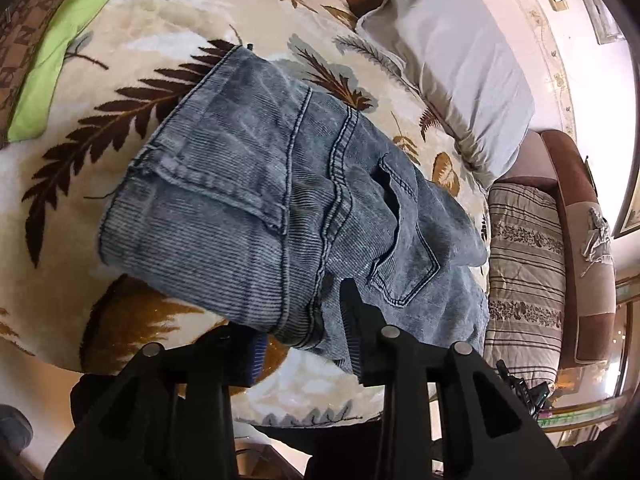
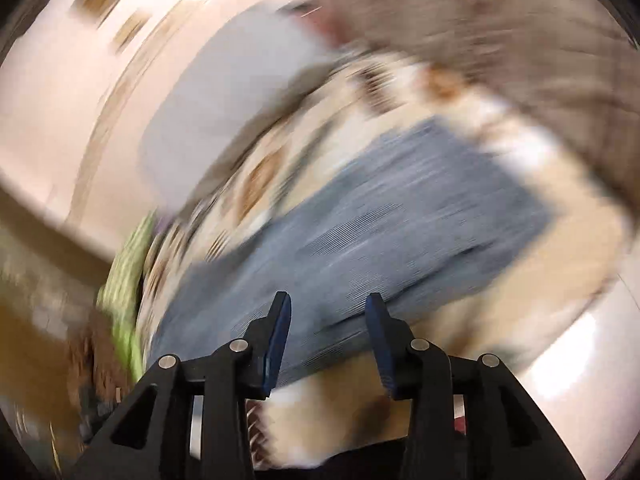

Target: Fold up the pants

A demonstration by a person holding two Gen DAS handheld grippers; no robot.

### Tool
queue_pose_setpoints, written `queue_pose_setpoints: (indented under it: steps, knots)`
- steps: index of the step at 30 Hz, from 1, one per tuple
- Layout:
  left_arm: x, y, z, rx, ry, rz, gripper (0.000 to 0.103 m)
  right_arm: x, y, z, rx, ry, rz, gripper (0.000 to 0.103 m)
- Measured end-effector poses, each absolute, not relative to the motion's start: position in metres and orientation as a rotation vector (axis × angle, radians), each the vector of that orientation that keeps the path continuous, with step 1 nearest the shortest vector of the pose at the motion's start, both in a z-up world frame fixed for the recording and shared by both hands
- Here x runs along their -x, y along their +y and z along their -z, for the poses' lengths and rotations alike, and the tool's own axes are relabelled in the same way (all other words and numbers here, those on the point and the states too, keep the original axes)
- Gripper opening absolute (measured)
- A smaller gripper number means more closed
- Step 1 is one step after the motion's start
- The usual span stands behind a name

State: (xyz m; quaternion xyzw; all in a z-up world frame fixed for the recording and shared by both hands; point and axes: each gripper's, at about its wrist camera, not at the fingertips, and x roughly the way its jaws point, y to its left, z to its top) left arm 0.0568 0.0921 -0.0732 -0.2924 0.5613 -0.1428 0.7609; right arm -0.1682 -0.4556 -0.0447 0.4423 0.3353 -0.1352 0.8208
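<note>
The folded blue-grey jeans (image 1: 256,200) lie on a leaf-patterned blanket (image 1: 120,128), back pocket facing up. My left gripper (image 1: 304,328) sits at the near edge of the jeans; its fingers straddle the folded edge with a wide gap, one finger (image 1: 352,320) resting on the denim, the other partly under it. In the right wrist view, heavily blurred by motion, the jeans (image 2: 360,232) appear as a blue patch ahead. My right gripper (image 2: 328,312) is open and empty, just above their near edge.
A grey pillow (image 1: 452,80) lies at the far right of the bed, a striped patterned cushion (image 1: 524,272) to the right, a green cloth (image 1: 48,60) at the left. The bed's near edge runs just beneath my left gripper.
</note>
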Motion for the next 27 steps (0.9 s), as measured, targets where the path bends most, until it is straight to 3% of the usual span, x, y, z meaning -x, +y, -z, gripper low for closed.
queue_pose_setpoints:
  steps: [6,8,11,12,13,14,15,21,27]
  knots:
    - [-0.058,0.090,0.073,0.633,1.233,0.296,0.035,0.159,-0.494,0.062,-0.957,0.729,0.401,0.042]
    - [-0.059,0.091,0.075,0.650,1.239,0.293,0.037,0.150,-0.495,0.070,-0.946,0.768,0.405,0.048]
    - [-0.062,0.089,0.079,0.667,1.245,0.285,0.038,0.139,-0.490,0.082,-0.948,0.798,0.377,0.049]
    - [-0.064,0.087,0.079,0.666,1.243,0.288,0.038,0.136,-0.488,0.083,-0.925,0.801,0.385,0.043]
    - [-0.066,0.085,0.077,0.664,1.242,0.281,0.030,0.134,-0.488,0.082,-0.905,0.794,0.383,0.020]
    - [-0.068,0.083,0.075,0.663,1.241,0.279,0.023,0.133,-0.490,0.081,-0.901,0.784,0.366,0.013]
    - [-0.070,0.082,0.071,0.665,1.239,0.279,0.013,0.133,-0.495,0.075,-0.903,0.764,0.355,0.013]
    - [-0.071,0.071,0.055,0.634,1.205,0.297,0.014,0.150,-0.521,0.002,-0.752,0.606,0.365,0.012]
    - [-0.065,0.063,0.088,0.573,1.292,0.257,0.014,0.164,-0.524,0.046,-0.721,0.722,0.439,0.012]
